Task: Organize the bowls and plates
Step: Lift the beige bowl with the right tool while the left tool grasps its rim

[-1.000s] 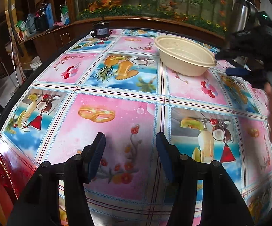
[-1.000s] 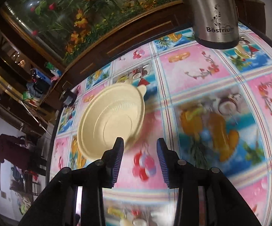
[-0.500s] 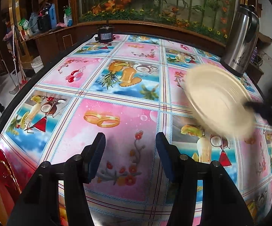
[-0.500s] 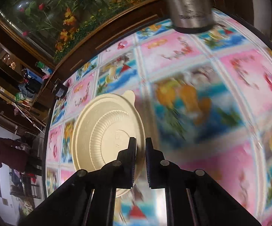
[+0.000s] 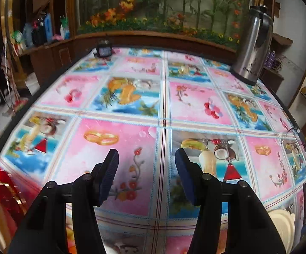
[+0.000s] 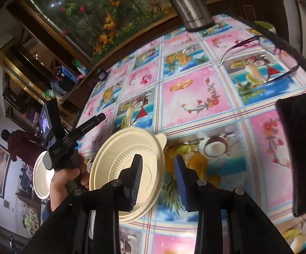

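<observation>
The right gripper [image 6: 157,184] stood with its jaws spread and nothing between them; the cream bowl [image 6: 127,173] lay on the tablecloth [image 6: 195,97] with its rim under the left finger, though whether pad and rim touched could not be told from the blurred right wrist view. Only that view showed the bowl whole, ribbed inside, with a small tab on its far rim. It also showed the left hand [image 6: 66,180] beside the bowl, gripping the handle of its own tool, and behind it a second pale plate or bowl [image 6: 42,175]. Farther out lay a dark phone [image 6: 299,152], a pair of glasses [image 6: 256,63] and a steel flask [image 6: 191,6].

The left gripper [image 5: 146,175] hung over the patterned cloth, jaws wide apart and holding nothing. Its camera caught just a pale sliver of the bowl [image 5: 282,222] at the lower right edge. Alone it showed a red and gold dish [image 5: 2,188] at the lower left, and a small dark jar [image 5: 104,50] at the table's far edge
</observation>
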Available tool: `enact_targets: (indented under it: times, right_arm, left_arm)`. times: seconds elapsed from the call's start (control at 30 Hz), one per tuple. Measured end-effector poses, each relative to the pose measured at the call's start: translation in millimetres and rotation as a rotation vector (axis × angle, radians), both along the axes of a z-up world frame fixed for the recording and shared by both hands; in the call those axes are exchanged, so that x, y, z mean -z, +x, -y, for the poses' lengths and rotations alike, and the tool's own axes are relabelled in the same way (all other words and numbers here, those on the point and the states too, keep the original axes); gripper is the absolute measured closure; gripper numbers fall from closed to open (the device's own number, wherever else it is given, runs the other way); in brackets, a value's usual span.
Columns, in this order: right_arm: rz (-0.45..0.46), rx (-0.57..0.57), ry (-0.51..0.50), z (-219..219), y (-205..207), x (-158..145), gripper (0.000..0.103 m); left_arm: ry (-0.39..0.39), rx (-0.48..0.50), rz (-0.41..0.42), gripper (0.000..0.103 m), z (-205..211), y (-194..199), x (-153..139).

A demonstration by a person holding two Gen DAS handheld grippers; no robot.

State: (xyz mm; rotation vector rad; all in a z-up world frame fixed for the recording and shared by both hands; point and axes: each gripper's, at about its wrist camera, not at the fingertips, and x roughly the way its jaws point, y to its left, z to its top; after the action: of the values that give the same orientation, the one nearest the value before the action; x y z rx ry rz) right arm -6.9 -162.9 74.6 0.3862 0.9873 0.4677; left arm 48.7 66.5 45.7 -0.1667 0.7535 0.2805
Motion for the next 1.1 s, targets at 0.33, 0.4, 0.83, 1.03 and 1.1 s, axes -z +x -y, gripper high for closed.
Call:
enact_targets:
  times: [0.33,0.4,0.83,1.03,1.1]
  right_arm:
    - [0.046,0.015,-0.016,20,-9,-5,0.068]
    - [0.031,0.011,-0.005,19,-8,0,0.068]
    - [-0.023,-0.142,0.009,-27,-26,18,0.068]
    - [0.050,-0.120,-0.089,-30,-35,6,0.066]
    - [0.033,-0.100,-0.078,-26,-29,9,0.066]
  left_arm:
    - [-0.176,0.196,-0.013,0.048,12,-68,-32]
    - [-0.237,0.229,-0.053,0.048,13,-77,-27]
    - [-0.223,0.342,-0.138,0.071,48,-86,12]
    - [-0.230,0.348,-0.134,0.071,40,-92,11]
    - [-0.215,0.353,-0.132,0.071,40,-95,10]
